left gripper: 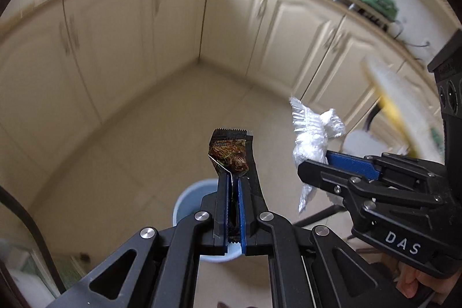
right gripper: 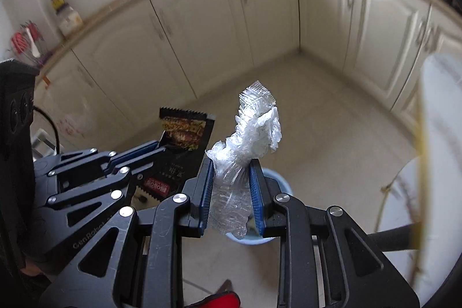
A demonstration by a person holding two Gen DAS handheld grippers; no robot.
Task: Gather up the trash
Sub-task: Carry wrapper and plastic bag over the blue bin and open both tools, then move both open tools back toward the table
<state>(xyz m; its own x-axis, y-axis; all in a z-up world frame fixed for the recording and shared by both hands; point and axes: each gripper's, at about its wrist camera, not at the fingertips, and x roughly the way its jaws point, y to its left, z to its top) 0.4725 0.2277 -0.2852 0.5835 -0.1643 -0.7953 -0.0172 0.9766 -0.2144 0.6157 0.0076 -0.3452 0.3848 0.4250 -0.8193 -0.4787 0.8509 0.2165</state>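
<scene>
**Both grippers hold trash above a pale blue bin**

The left gripper [left gripper: 234, 181] has its jaws pressed almost fully together on a dark snack wrapper [left gripper: 229, 153]. The wrapper stands up out of the fingertips, its toothed edge on top, and a black strip of it bends down along the right finger. In the right wrist view the same wrapper [right gripper: 184, 134] shows its printed face, with a red label lower down.

The right gripper [right gripper: 231, 172] holds a crumpled piece of clear plastic film [right gripper: 251, 129]. Its jaws are narrow, with the blue pads [right gripper: 255, 192] pushing into the film from both sides; the film rises above the fingertips and also hangs below them. From the left wrist view this film [left gripper: 311, 132] is to the right of the wrapper, near but not touching.

Directly under both grippers stands a pale blue bin [left gripper: 187, 201] on the tiled floor [left gripper: 121, 149]. Cream cabinets [right gripper: 202, 28] meet in a corner behind, blurred. A hand [left gripper: 415, 282] grips the right tool's handle.
</scene>
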